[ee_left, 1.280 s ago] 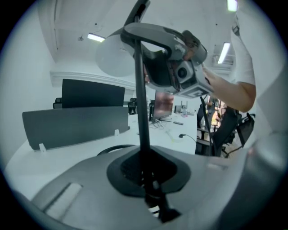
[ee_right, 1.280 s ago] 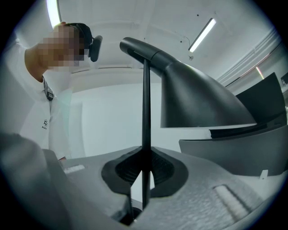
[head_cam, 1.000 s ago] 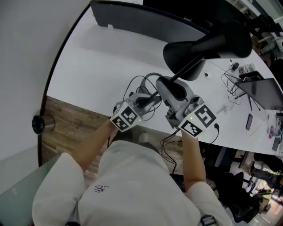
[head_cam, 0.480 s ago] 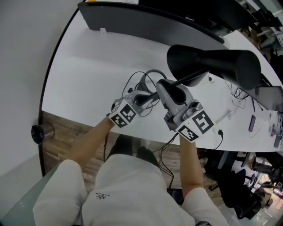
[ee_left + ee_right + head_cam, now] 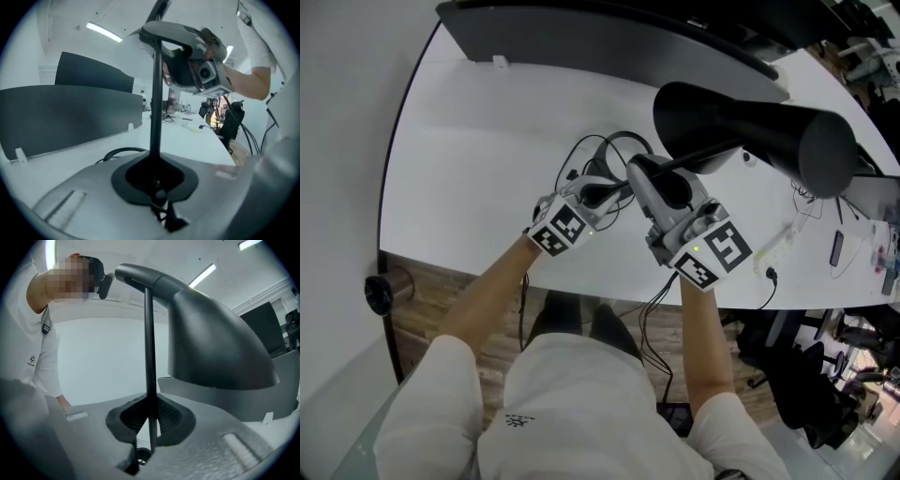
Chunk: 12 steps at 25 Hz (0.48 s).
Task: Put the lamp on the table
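The white table (image 5: 469,169) lies wide below you. The lamp (image 5: 750,122) hangs over its front part, carried between your two hands. I cannot tell if its foot touches the surface, because no view shows the foot.

The big dark shade (image 5: 211,333) sits at the top of a thin black stem (image 5: 155,93), so I judge the lamp top-heavy. It will want to tip or to turn around the stem. The stem looks stiff and smooth, so it may slide through a weak grip. Take hold on the stem itself, never on the shade.

The left gripper (image 5: 154,180) and the right gripper (image 5: 150,420) do so now. The fingers (image 5: 84,197) of the left one stand narrow, pressed on the stem. The right fingers (image 5: 225,446) are also narrow and pinch the same stem.
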Tool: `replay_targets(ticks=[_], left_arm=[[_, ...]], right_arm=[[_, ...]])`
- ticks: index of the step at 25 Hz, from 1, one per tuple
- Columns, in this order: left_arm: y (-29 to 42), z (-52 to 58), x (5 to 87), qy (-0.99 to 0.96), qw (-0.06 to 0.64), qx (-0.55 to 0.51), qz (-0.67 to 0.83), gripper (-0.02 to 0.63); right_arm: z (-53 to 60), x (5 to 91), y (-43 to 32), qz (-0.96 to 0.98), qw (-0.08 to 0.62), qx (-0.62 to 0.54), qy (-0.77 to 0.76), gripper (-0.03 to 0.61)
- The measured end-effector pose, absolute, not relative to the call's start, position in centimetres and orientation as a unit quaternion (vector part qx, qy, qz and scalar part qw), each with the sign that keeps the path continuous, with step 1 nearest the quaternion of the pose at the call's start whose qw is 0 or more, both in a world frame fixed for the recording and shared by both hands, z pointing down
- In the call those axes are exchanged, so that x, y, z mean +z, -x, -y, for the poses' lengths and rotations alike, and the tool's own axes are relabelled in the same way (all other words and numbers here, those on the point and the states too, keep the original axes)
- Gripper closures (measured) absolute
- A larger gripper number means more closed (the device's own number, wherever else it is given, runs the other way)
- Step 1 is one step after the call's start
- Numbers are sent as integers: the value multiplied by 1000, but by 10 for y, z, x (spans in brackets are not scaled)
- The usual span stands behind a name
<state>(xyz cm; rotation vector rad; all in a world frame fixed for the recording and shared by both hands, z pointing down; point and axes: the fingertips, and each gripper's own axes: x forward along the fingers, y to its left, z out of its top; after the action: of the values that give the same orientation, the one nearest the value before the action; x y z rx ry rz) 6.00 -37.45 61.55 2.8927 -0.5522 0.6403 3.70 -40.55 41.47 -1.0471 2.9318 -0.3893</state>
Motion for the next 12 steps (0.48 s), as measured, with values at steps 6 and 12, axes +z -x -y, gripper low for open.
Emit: replay_targets(ticks=[6, 12], left_arm=[[-63, 388, 626, -958, 68, 209, 182, 603], [-63, 402, 644, -956, 86, 205, 193, 603]], right_arm=[[417, 425, -39, -930, -8, -122, 345, 554], [432, 432, -38, -926, -13, -127, 354, 554]])
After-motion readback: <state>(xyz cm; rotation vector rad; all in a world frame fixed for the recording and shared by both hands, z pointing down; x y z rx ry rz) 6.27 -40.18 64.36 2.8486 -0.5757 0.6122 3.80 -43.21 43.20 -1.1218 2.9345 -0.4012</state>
